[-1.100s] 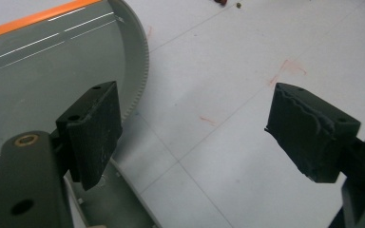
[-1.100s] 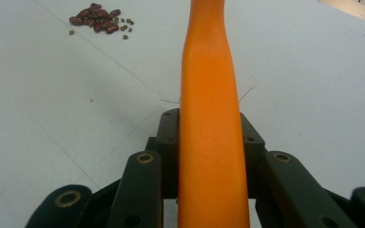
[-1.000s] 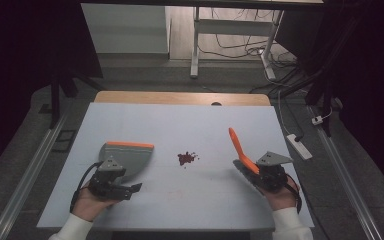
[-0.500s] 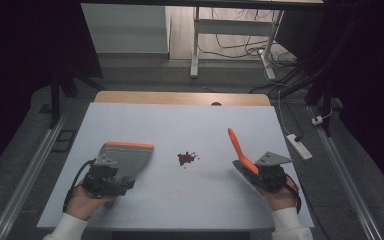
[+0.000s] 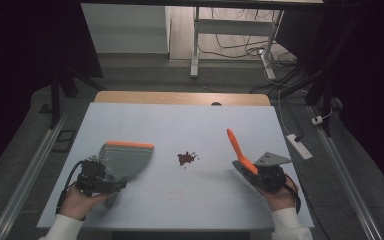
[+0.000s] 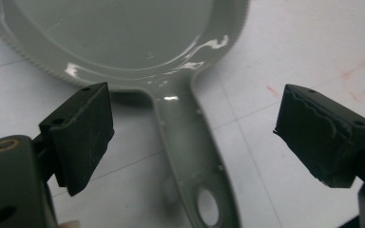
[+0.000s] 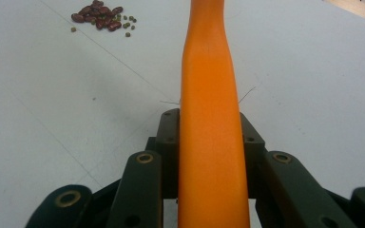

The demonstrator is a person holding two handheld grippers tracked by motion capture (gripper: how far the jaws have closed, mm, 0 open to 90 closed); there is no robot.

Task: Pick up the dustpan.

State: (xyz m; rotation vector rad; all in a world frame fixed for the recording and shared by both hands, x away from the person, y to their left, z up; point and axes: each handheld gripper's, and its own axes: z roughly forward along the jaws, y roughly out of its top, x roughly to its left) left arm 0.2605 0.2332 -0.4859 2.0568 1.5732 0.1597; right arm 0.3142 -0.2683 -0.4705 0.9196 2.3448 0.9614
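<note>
On the left of the table (image 5: pixel 190 125), the left gripper (image 5: pixel 111 175) is sitting at the handle end of the grey dustpan (image 5: pixel 127 157), which is lying flat with its orange lip pointing toward the middle. In the left gripper view its jaws have just been opening and are standing wide, one on each side of the dustpan's handle (image 6: pixel 190 156), with neither pad (image 6: pixel 83 130) touching it; the pan is resting on the table by itself.

In the middle, a small pile of beans (image 5: pixel 186 158) is lying apart from both tools, a little nearer the dustpan's lip than the brush.

On the right, the right gripper (image 5: pixel 252 170) is clamping the orange brush (image 5: pixel 236 145) by its handle, jaws closed tight on it; the handle (image 7: pixel 211 123) is running straight up between them, slanting up from the table toward the beans (image 7: pixel 102 16).

Risks from here, as I judge them: with the pan loose, a sweep from the right would likely be pushing it back instead of loading it, so beans would be rolling under or past the lip. A closing left grip that is landing off-centre on the narrow handle could be twisting the pan and lifting its lip. A fast stroke could be scattering the smaller greenish beans toward the table edge.
</note>
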